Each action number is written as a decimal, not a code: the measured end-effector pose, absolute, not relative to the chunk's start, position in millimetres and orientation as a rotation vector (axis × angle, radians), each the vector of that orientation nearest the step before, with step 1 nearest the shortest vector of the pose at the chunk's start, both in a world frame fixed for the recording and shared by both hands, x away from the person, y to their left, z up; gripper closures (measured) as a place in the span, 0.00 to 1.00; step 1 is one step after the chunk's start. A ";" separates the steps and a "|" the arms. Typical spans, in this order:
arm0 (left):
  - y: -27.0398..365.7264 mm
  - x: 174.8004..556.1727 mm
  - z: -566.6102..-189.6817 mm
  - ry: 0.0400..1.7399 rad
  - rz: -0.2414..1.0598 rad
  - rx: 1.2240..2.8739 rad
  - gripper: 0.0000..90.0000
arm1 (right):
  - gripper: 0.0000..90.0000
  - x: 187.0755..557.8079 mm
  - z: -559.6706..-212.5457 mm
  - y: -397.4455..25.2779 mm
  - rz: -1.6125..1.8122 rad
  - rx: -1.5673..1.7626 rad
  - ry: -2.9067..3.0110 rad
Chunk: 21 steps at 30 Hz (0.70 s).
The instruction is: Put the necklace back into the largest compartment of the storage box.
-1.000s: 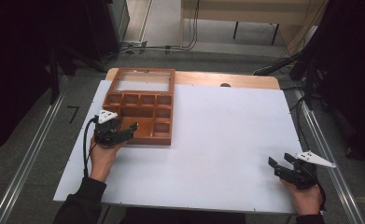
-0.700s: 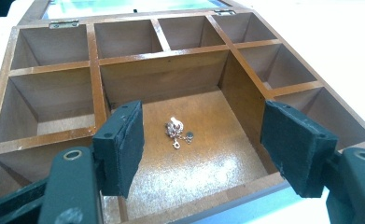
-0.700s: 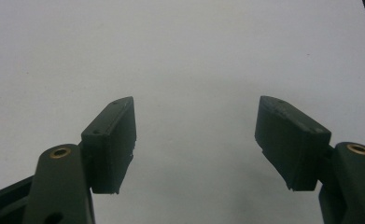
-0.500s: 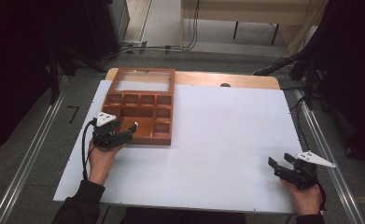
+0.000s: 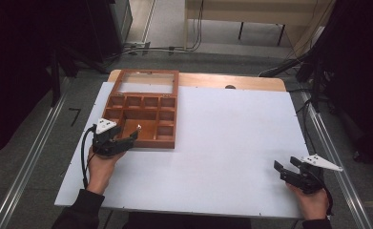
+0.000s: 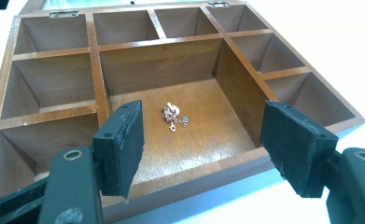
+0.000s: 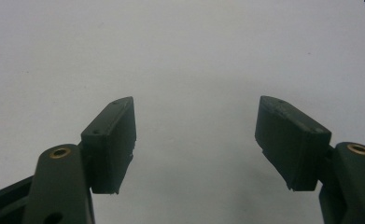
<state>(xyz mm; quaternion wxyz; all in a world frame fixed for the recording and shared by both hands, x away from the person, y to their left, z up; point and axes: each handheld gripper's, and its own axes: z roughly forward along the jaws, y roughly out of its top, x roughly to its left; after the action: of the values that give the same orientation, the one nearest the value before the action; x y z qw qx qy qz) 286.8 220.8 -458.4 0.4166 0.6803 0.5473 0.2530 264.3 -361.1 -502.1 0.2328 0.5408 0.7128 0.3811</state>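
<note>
Small trinket (image 6: 173, 114) lies in the wooden box (image 6: 180, 184)'s large compartment; left tool (image 6: 203, 140) hovers released, right tool (image 7: 196, 144) idle, released; lid open.

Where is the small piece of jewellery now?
In the left gripper view, the jewellery lies on the floor of the wooden box's large middle compartment, just beyond the open left gripper.

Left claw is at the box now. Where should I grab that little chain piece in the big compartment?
Probably grip the bunched middle of the small chain, coming from above with the open left claw. It lies flat on the wooden box floor, clear of the walls, so a side approach looks blocked.
</note>
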 end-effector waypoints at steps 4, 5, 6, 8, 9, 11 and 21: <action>221.9 282.9 -459.5 1.370 0.624 1.693 0.34 | 0.30 264.3 -502.3 -361.2 1.048 1.486 1.958; 222.3 281.9 -460.2 1.370 0.621 1.694 0.34 | 0.30 264.4 -502.3 -361.3 1.047 1.485 1.959; 223.1 280.7 -460.9 1.371 0.621 1.695 0.34 | 0.30 264.5 -502.3 -361.3 1.047 1.485 1.959; 224.6 278.3 -462.3 1.375 0.620 1.692 0.34 | 0.30 264.5 -502.3 -361.3 1.048 1.485 1.958; 225.9 277.0 -463.0 1.376 0.620 1.689 0.34 | 0.30 264.4 -502.2 -361.2 1.049 1.487 1.958; 228.4 273.7 -464.9 1.381 0.616 1.681 0.34 | 0.30 264.3 -502.2 -361.2 1.048 1.487 1.957; 239.6 260.4 -474.7 1.401 0.603 1.661 0.34 | 0.30 264.5 -502.5 -360.7 1.045 1.485 1.960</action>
<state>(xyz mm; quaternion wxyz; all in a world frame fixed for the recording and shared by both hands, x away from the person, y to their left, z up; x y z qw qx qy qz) 260.4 239.6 -474.7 0.4289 0.6653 0.5613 0.2414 264.5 -360.7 -502.5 0.2327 0.5405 0.7135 0.3803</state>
